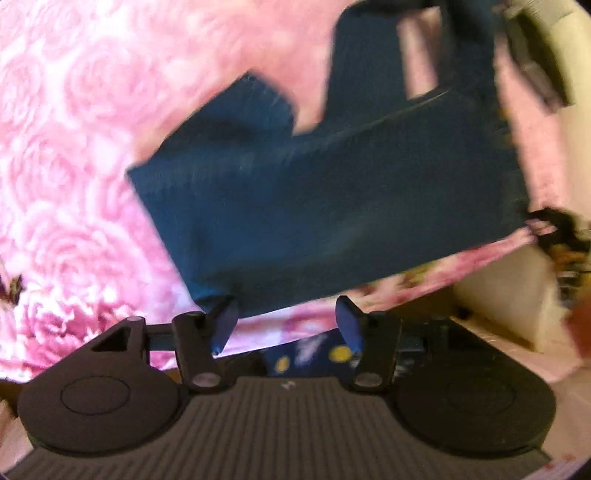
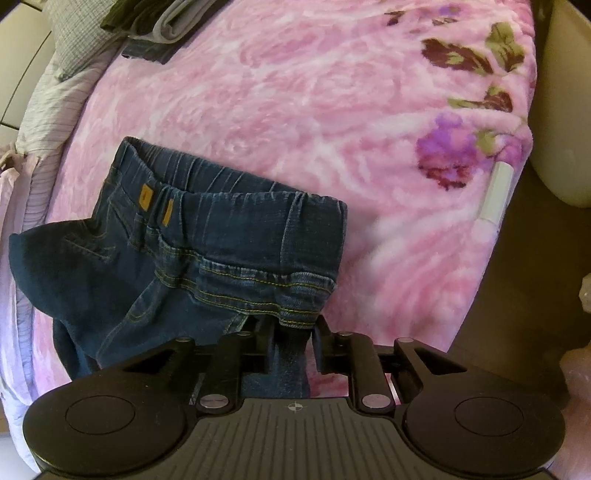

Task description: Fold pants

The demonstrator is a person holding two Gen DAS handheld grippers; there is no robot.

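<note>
Right gripper (image 2: 293, 341) clamps a fold of the jeans' (image 2: 207, 258) hem edge between narrow jaws. Left gripper (image 1: 286, 325) stands wide apart, nothing between its jaws. Jeans lie folded on the pink rose blanket (image 2: 314, 110) covering the bed. Folded clothes (image 2: 159, 26) sit at the far edge.

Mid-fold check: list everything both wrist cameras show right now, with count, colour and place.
jeans: one, dark blue denim, on the blanket, hem between the right gripper's fingers
blanket: one, pink floral, covering the bed
folded clothes: small stack, grey and dark, far end of the bed
pillow: one, grey checked, far left
left gripper: black, blue pads, open, empty
right gripper: black, closed on the jeans
</note>
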